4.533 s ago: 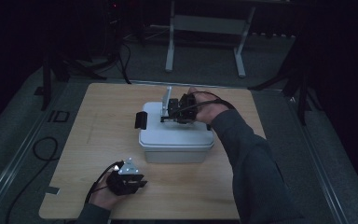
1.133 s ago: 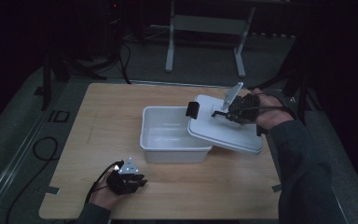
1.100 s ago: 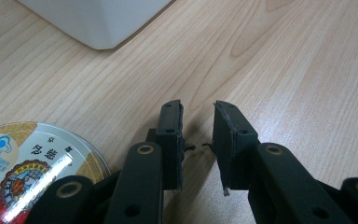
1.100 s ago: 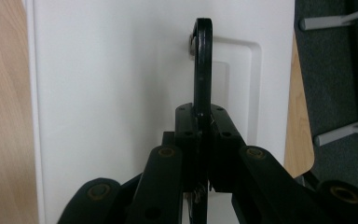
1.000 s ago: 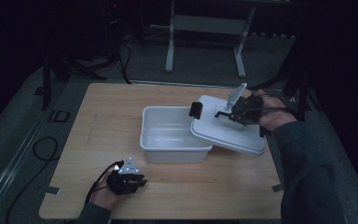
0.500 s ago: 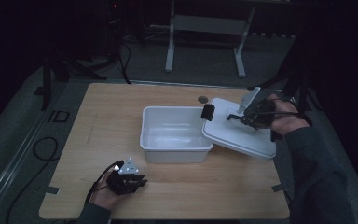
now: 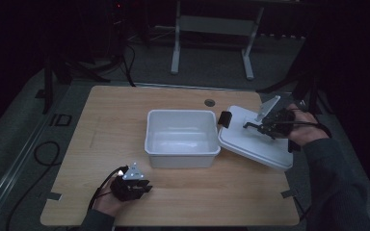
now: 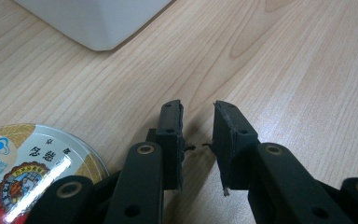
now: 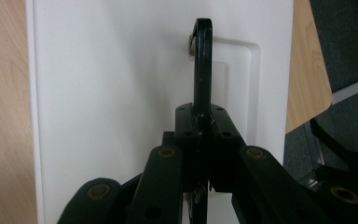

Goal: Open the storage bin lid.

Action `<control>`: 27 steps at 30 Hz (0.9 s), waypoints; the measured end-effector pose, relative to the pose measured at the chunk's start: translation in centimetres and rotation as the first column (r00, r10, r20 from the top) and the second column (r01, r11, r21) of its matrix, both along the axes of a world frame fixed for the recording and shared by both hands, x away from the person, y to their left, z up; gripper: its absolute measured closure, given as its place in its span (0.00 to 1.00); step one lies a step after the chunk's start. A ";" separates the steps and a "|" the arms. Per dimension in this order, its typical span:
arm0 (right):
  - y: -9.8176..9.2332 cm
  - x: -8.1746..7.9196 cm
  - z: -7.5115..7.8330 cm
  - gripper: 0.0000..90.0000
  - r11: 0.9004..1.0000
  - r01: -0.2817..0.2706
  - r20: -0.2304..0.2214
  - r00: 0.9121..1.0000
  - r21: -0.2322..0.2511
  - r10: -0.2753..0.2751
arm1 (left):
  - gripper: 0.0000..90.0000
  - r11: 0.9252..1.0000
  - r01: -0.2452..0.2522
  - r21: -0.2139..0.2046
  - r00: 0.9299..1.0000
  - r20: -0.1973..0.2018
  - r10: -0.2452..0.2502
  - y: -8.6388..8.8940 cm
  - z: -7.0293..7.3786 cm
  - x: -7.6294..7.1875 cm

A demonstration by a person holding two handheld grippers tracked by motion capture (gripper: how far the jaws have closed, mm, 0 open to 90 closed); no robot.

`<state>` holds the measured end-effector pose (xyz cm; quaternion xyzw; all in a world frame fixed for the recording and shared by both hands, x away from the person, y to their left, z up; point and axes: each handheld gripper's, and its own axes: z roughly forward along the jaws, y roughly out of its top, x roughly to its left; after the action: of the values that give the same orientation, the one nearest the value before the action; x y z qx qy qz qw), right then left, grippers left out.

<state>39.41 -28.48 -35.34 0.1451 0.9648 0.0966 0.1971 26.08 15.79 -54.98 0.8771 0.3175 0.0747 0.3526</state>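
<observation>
Lid (image 7: 255,141) is the thing in play here: white, rectangular, hanging from the right claw (image 7: 265,126), which is clamped tight on the lid's thin black handle (image 9: 202,65). In the right gripper view the handle runs straight up between the two black pads, edge-on, so the grip lines up with the handle's length.

Taking the white bin (image 7: 183,137) as the landmark: the lid sits just to the right of it, tilted, with the near-bin edge and its black latch (image 7: 224,119) right beside the bin's right rim and the far edge out over the right end of the bench (image 7: 125,110). I can't tell whether it's touching down anywhere yet. Its long axis runs roughly away from the bin toward the front right corner. My read is that setting it down comes next, and what matters is that the far corner is close to the bench edge, so it wants to land flat and not too far out.

The left claw (image 8: 198,140) is in front of the bin, toward the left, resting on the bench with a small gap between its pads and nothing in it. The right hand is obviously the one on the job.

Count: one bin (open, looks empty), one lid, one handle, one latch visible, one round printed tin (image 8: 28,163) next to the left claw, two claws.
</observation>
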 end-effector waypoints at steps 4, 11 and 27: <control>-0.8 -0.1 -0.2 0.94 1.000 0.012 0.000 1.000 0.002 -0.012 | 0.81 1.000 0.000 -0.001 1.000 0.000 0.000 0.0 0.0 0.0; -1.7 -0.3 -0.4 0.94 0.999 0.033 0.001 0.999 0.007 -0.033 | 0.81 1.000 0.000 -0.001 1.000 0.000 0.000 0.0 0.0 0.0; -2.2 -0.1 -2.3 0.94 0.999 0.051 -0.016 0.999 0.003 -0.051 | 0.81 1.000 0.001 0.001 1.000 0.000 -0.001 0.0 0.0 0.0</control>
<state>39.33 -30.70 -37.69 0.1709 0.9621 0.0917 0.1917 26.07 15.79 -54.98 0.8774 0.3170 0.0745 0.3523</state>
